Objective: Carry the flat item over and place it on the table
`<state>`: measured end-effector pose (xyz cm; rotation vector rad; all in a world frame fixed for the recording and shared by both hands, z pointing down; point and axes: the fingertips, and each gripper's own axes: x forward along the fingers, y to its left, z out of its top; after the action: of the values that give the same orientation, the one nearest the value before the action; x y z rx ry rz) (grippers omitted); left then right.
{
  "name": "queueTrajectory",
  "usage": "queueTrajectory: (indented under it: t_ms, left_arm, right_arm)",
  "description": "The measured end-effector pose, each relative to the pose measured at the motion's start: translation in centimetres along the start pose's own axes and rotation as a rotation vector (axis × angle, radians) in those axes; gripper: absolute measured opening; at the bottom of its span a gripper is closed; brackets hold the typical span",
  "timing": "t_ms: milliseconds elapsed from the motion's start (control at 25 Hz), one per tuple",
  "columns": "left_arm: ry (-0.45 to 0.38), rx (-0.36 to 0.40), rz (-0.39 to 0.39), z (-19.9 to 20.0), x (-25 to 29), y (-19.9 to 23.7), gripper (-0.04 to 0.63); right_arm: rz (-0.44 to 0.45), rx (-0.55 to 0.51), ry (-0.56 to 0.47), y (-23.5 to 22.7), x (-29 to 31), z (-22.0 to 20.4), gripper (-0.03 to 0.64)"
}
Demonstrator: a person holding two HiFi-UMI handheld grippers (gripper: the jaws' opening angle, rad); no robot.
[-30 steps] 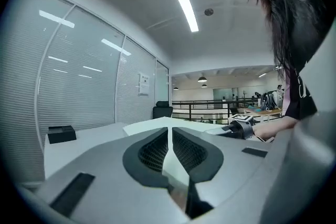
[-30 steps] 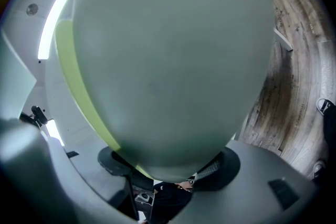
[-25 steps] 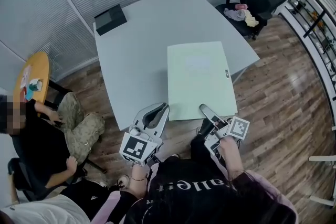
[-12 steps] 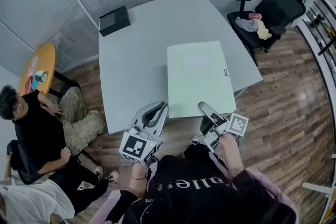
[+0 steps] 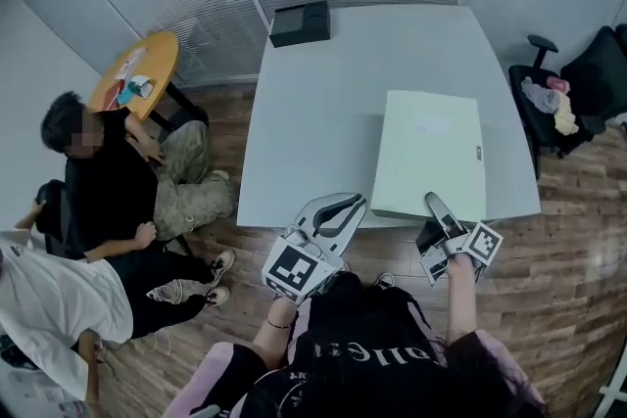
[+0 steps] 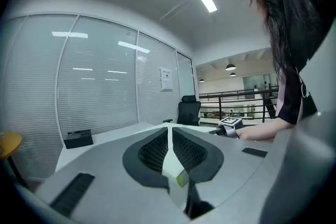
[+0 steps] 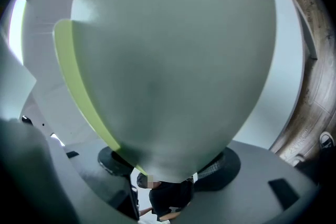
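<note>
The flat item (image 5: pixel 429 155) is a pale green board with a lime edge. It lies over the right part of the white table (image 5: pixel 313 132), and its near edge sticks out past the table's front edge. My right gripper (image 5: pixel 432 205) is shut on that near edge. In the right gripper view the flat item (image 7: pixel 168 60) fills the frame, with the pads of the right gripper (image 7: pixel 168 163) on either side of it. My left gripper (image 5: pixel 360 201) hangs just off the table's front edge, left of the board, shut and empty. The left gripper (image 6: pixel 169 131) points across the tabletop.
A black box (image 5: pixel 301 23) sits at the table's far edge. A person in black (image 5: pixel 108 181) sits left of the table, and a person in white (image 5: pixel 49 299) is nearer. A round orange table (image 5: pixel 137 69) stands behind them. A black chair (image 5: pixel 578 83) holding clothes stands at the right.
The head view has swung, so the table and board sit further right in it and the people at the left show more. The right gripper keeps its hold on the board.
</note>
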<state>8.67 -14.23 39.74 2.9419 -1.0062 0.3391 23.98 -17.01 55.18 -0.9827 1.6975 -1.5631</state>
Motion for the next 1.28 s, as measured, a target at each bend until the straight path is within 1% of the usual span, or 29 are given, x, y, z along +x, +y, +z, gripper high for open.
queueTrajectory:
  t_ms: [240,400,560,720,960,1120,1280]
  left_arm:
    - [0.003,0.011,0.023,-0.2,-0.1,2.5,0.044]
    - [0.005,-0.005,0.034,-0.8,0.7,4.6,0.044]
    - [0.001,0.013,0.042,-0.4,1.5,6.9,0.044]
    - [-0.005,0.008,0.058,-0.3,1.7,9.0,0.044]
    - [-0.006,-0.01,0.087,-1.0,1.2,11.5,0.044]
    - [0.007,-0.011,0.093,-1.3,1.7,12.3,0.044]
    - [0.007,-0.019,0.102,-1.5,1.9,13.2,0.044]
  right_arm:
    - [-0.04,-0.012,0.002,-1.3,3.7,2.5,0.297]
    - [-0.07,-0.014,0.006,-1.9,6.1,4.1,0.296]
    - [-0.101,-0.017,0.026,-2.7,8.9,5.7,0.297]
    - [-0.135,-0.018,0.048,-3.8,11.9,6.8,0.298]
    - [-0.155,0.025,0.082,-5.8,17.2,7.7,0.298]
    - [-0.204,0.037,0.094,-7.3,20.0,8.8,0.298]
    - [-0.188,0.098,0.062,-8.7,22.7,10.1,0.301]
